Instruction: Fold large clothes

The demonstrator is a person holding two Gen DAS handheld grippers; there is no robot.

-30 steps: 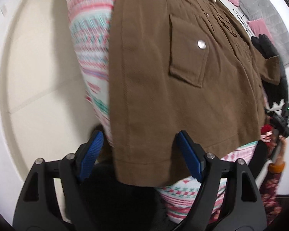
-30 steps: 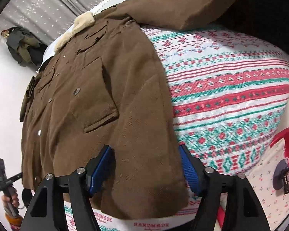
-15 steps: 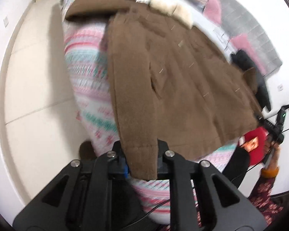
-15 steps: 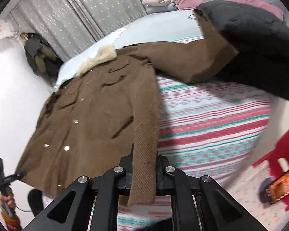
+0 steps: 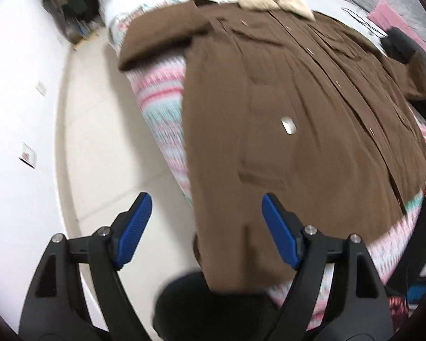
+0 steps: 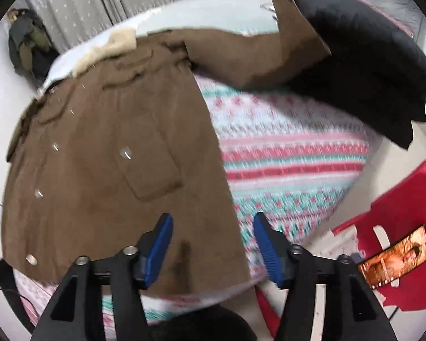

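A brown coat (image 5: 298, 130) with a cream fur collar (image 5: 272, 0) lies front up on a bed under a striped patterned blanket (image 5: 162, 105). My left gripper (image 5: 207, 227) hovers over the coat's lower left hem corner. Its jaws are opening, and the hem sits between the blue pads (image 5: 135, 227) untouched. In the right wrist view the coat (image 6: 99, 170) fills the left half, one sleeve (image 6: 255, 54) stretched out to the right. My right gripper (image 6: 213, 244) hangs above the lower right hem corner, jaws opening, pads (image 6: 265, 245) clear of the cloth.
A black garment (image 6: 369, 65) lies on the bed beyond the right sleeve. A red plastic stool (image 6: 397, 221) with a lit phone (image 6: 394, 255) stands on the floor at the right. Pale floor tiles (image 5: 99, 147) run along the bed's left side, with dark clothes (image 5: 68, 2) heaped in the corner.
Half a second ago both grippers were shut on pinched hem corners of the coat. Both have let go, opened and risen, and the hem lies flat again.
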